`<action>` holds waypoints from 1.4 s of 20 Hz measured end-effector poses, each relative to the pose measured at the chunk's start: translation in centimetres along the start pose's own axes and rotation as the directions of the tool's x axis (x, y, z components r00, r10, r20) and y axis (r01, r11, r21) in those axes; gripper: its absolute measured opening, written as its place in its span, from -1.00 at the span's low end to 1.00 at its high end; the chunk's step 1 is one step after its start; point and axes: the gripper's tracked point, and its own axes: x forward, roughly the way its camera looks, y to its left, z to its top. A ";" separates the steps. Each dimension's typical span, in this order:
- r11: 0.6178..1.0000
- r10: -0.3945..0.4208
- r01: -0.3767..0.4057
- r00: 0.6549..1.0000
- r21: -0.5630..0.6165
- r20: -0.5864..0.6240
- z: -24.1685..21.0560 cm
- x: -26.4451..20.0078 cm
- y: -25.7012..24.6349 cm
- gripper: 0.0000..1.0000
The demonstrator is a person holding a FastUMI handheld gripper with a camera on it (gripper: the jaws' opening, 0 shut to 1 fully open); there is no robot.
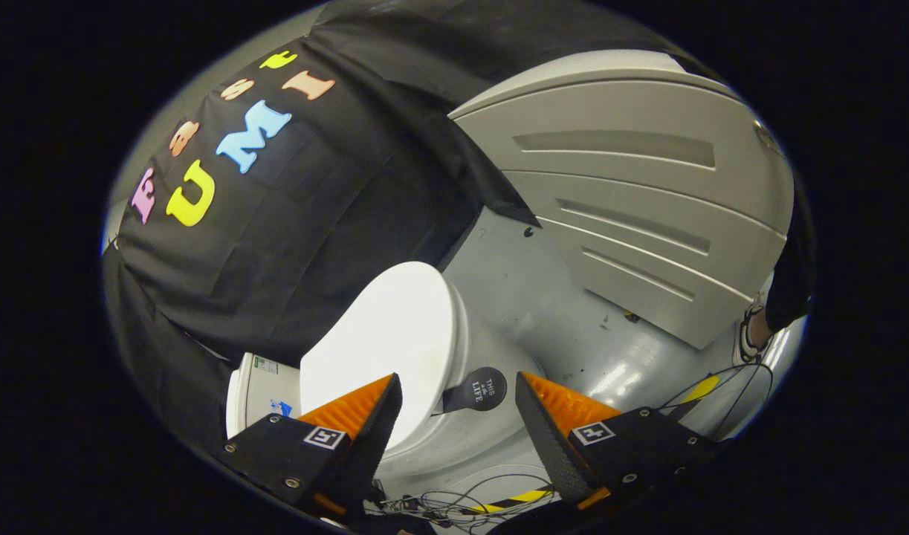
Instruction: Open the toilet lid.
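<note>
Gripper view looks down at a tilt over a white toilet (432, 438) standing on a glossy grey floor (565, 327). The toilet lid (383, 342) is closed flat on the bowl, white and brightly lit, and it lies just ahead of the fingers, with the near end of it partly hidden behind the left finger (365, 423). The gripper (458, 416) is spread wide, its two orange-and-black fingers well apart and holding nothing; neither one touches the lid. Between the fingers, at the side of the bowl, a round black tab (478, 389) sticks out (it carries small white print). The white cistern (264, 386) sits beyond the lid, against the black cloth wall. To the right, a large grey ribbed panel (632, 193) rises from the floor. Thin cables (469, 498) and yellow-black tape (525, 498) lie on the floor below the fingers.
</note>
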 end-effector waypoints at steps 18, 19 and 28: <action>0.937 0.203 -0.174 0.977 0.303 -0.068 -3.5 5.9 -0.2 0.23; 0.931 0.210 -0.181 0.976 0.318 -0.062 -3.4 5.7 -0.2 0.16; 0.883 0.239 -0.203 0.970 0.423 -0.034 -3.2 5.7 -0.6 -0.73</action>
